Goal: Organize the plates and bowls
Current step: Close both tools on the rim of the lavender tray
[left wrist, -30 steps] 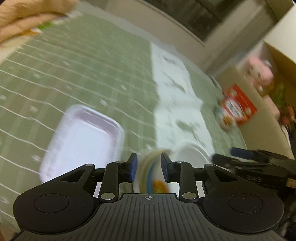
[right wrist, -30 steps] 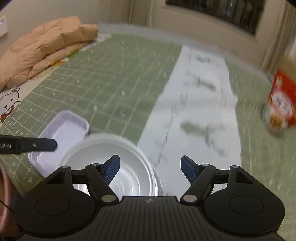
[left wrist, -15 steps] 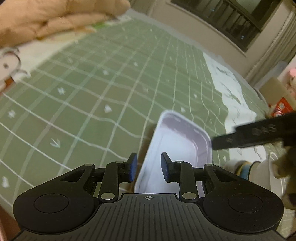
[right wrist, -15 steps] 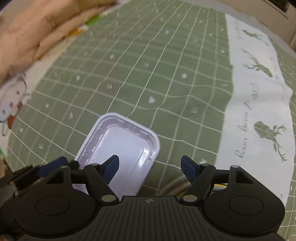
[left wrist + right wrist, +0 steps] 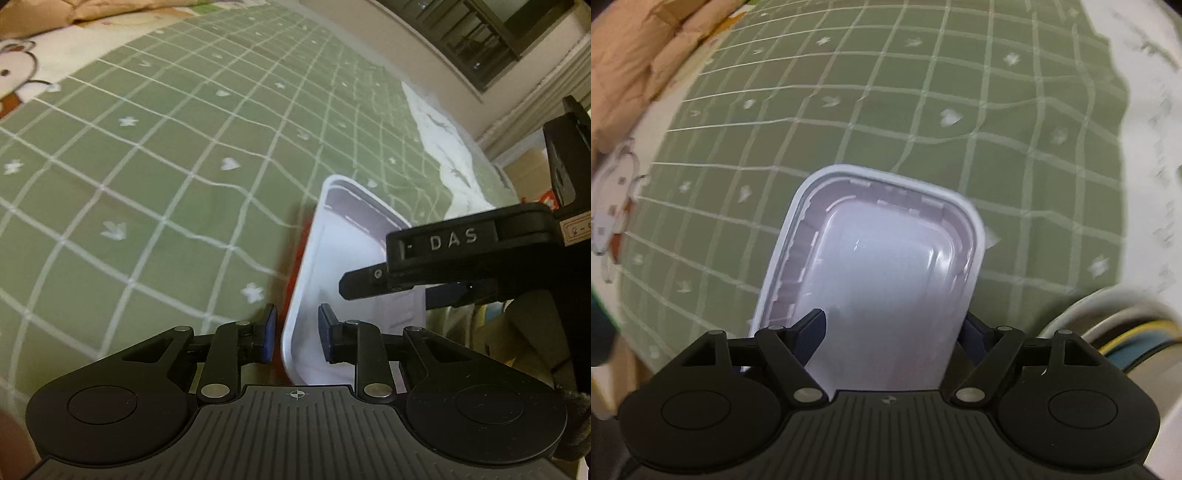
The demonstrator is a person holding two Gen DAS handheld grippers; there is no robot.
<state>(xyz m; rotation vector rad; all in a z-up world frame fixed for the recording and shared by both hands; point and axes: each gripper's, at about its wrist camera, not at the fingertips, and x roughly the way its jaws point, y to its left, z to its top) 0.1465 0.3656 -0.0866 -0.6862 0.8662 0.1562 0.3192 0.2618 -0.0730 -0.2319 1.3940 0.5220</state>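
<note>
White rectangular tray (image 5: 886,288) is laid on the green checked bedcover (image 5: 147,177), with both tools brought to its near end. At the far left of the left wrist view, a cartoon-printed sheet (image 5: 18,74) is seen beside the bedcover. The left gripper (image 5: 296,334) is held low and level, pointed along the tray's left long edge; its blue-padded jaws are set a little apart, and the thin white rim is seen passing between them. Whether the pads touch the rim cannot be told. To the right in that view, the right gripper (image 5: 369,280) is seen reaching in from the side over the tray's interior.

In the right wrist view, a tan quilted blanket (image 5: 631,66) is bunched at the upper left. The right gripper (image 5: 894,332) is tilted down over the tray with its jaws spread wide, one finger inside near the left wall and the other outside the right wall. The tray is of smooth, glossy plastic, with rounded corners and a ribbed step under its rim. At the lower right, stacked round bowls (image 5: 1115,325) with yellow and blue bands are seen near the tray.
</note>
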